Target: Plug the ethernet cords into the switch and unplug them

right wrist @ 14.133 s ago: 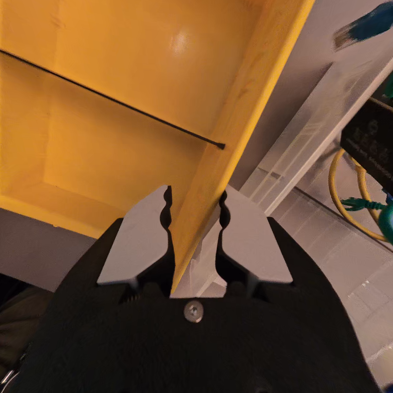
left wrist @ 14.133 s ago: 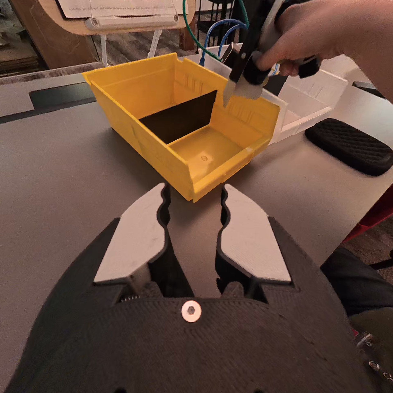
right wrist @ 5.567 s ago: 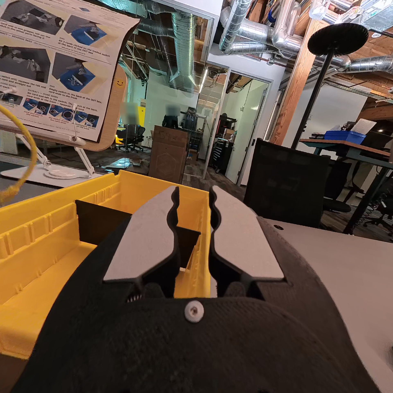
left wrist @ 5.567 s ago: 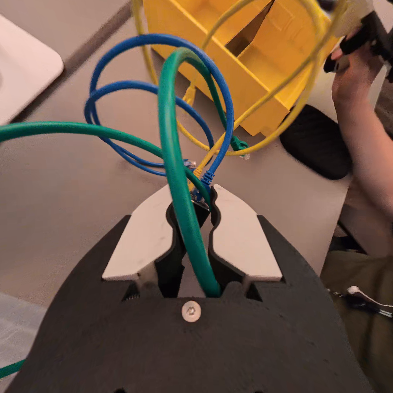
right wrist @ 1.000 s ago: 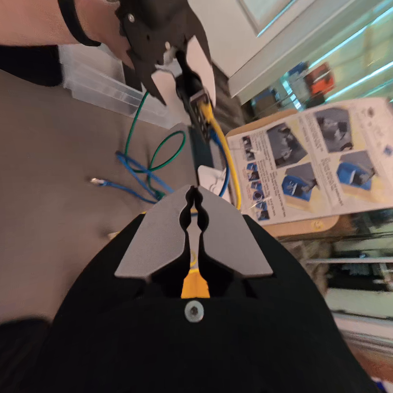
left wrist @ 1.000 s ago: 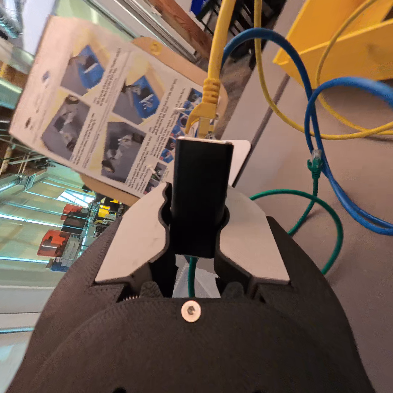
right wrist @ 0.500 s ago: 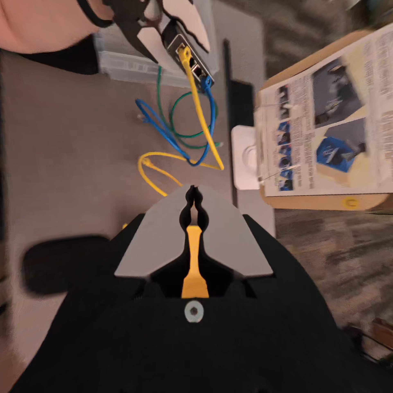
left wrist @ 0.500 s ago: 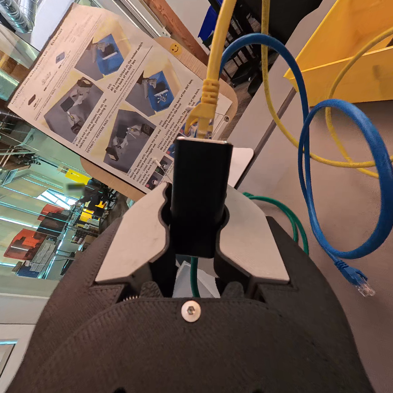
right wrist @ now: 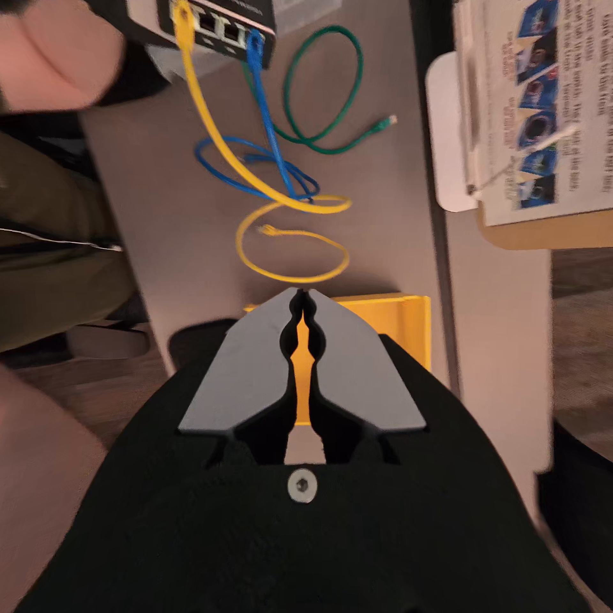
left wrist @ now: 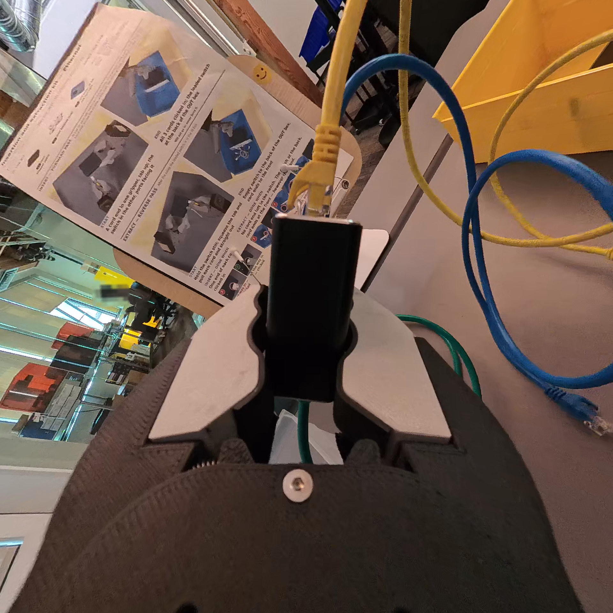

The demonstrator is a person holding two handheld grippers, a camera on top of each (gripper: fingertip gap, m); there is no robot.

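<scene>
The left tongs (left wrist: 306, 326) pinch the black switch (left wrist: 311, 298) in the middle of the left view. A yellow cord (left wrist: 331, 99) is plugged into the far end of the switch and goes up out of the top of the frame. A blue cord (left wrist: 481, 265) loops at the right, and its loose plug lies on the grey surface (left wrist: 530, 331) at the lower right. A green cord (left wrist: 457, 351) peeks out from behind the right tong. A yellow bin (left wrist: 530, 99) sits in the upper right. A sheet with photos (left wrist: 149, 149) on a wooden board fills the upper left. Below it, at the left, is a room with glass walls and red and orange shapes, all tilted. The right tongs (right wrist: 302, 293) are pressed together with nothing between them, low in the middle of the blurry right view. At the top of that view is the switch (right wrist: 232, 20), with the yellow cord (right wrist: 212, 132) and the blue cord (right wrist: 265, 109) plugged in side by side, two empty holes between them. The green cord (right wrist: 325, 99) lies loose on the surface (right wrist: 149, 166) to the upper right. The bin (right wrist: 398, 325) is just behind the tongs. The sheet (right wrist: 547, 116) and a white stand base (right wrist: 444, 132) are at the upper right. Brown floor (right wrist: 580, 315) shows at the right.
</scene>
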